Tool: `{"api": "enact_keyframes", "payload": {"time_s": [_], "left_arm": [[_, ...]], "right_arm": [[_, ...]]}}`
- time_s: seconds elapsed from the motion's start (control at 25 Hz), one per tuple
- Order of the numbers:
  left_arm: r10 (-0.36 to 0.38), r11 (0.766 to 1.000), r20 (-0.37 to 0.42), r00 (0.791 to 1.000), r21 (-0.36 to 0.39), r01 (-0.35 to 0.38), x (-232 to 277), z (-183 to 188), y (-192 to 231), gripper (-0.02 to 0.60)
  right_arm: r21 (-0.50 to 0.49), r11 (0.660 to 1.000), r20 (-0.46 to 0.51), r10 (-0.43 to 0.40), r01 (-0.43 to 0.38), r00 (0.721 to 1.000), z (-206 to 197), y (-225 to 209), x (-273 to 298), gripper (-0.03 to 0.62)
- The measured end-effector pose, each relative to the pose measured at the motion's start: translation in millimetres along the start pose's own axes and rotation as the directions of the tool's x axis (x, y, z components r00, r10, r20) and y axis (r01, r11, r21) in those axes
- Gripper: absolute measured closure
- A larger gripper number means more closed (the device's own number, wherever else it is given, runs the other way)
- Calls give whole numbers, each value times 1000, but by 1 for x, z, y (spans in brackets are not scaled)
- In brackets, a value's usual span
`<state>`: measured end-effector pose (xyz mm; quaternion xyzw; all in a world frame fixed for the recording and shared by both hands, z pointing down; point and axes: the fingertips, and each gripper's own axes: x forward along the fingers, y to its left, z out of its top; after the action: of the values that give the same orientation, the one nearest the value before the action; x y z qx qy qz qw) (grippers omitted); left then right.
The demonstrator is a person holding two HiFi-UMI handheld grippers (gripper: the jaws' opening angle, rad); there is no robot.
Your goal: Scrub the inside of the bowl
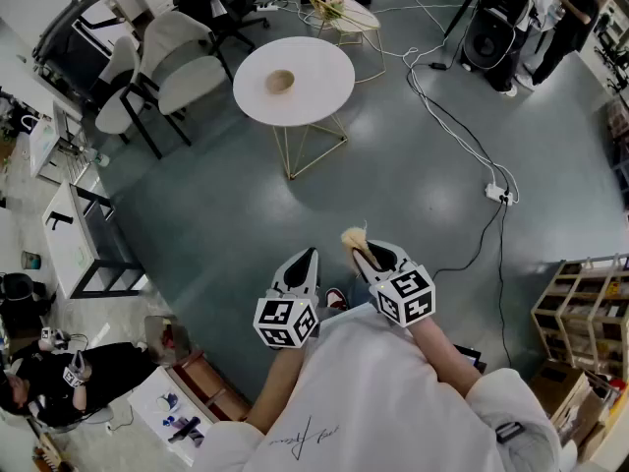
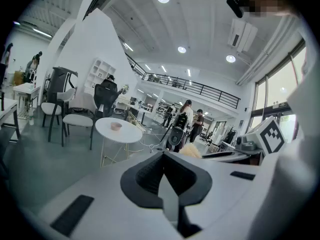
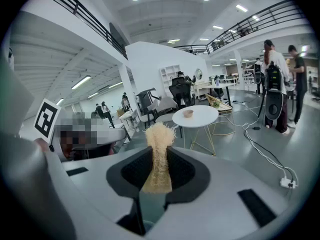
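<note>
Big open room, grey floor [image 1: 393, 165]. Round white desk [image 1: 316, 96] on thin gold wire legs stands well ahead of the person, who wears a white shirt [image 1: 364, 391]. Pale chairs [image 1: 187, 67] just left of the desk, black speaker [image 1: 488, 32] off to the far right. A white cable [image 1: 462, 141] snakes across the floor to a power strip [image 1: 498, 194].

Both tools are held low, close to the person's body and well apart from the desk, side by side and angled down-forward.
- Left tool [image 1: 307, 256]: jaws pressed together, nothing between them; same in the left gripper view [image 2: 161, 156].
- Right tool [image 1: 369, 254]: clamped on a straw-coloured brush [image 1: 354, 238]. The right gripper view shows the jaws [image 3: 159, 156] pinching the brush's lower part, with the frayed bristle head [image 3: 159, 134] sticking up past the tips.

The small tan bowl [image 1: 280, 82] sits upright about mid-desk, a touch toward the left edge, alone on the top. It also shows tiny in the left gripper view [image 2: 116, 126] and the right gripper view [image 3: 188, 113]. Neither tool touches it.
</note>
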<state>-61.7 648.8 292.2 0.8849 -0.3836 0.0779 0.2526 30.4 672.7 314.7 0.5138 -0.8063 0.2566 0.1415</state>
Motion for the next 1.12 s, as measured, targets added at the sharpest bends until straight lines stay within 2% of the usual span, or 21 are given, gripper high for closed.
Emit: {"api": "enact_keyframes", "payload": {"time_s": [0.24, 0.48, 0.68, 0.96, 1.12], "left_arm": [[-16, 1000, -25, 1000, -6, 16, 7, 8, 4, 577], [0, 1000, -2, 1000, -3, 0, 13, 26, 20, 577], [23, 1000, 27, 999, -13, -23, 30, 38, 34, 577], [47, 999, -39, 998, 0, -47, 71, 48, 49, 577], [57, 998, -64, 996, -29, -59, 92, 54, 58, 577]], "right_arm": [[-17, 1000, 14, 25, -24, 1000, 15, 8, 6, 499], [-10, 999, 10, 35, -34, 999, 29, 7, 21, 499], [40, 998, 3, 39, -39, 999, 39, -13, 40, 496], [73, 995, 21, 65, -67, 998, 71, -48, 72, 490], [81, 996, -7, 49, -49, 999, 84, -75, 95, 488]]}}
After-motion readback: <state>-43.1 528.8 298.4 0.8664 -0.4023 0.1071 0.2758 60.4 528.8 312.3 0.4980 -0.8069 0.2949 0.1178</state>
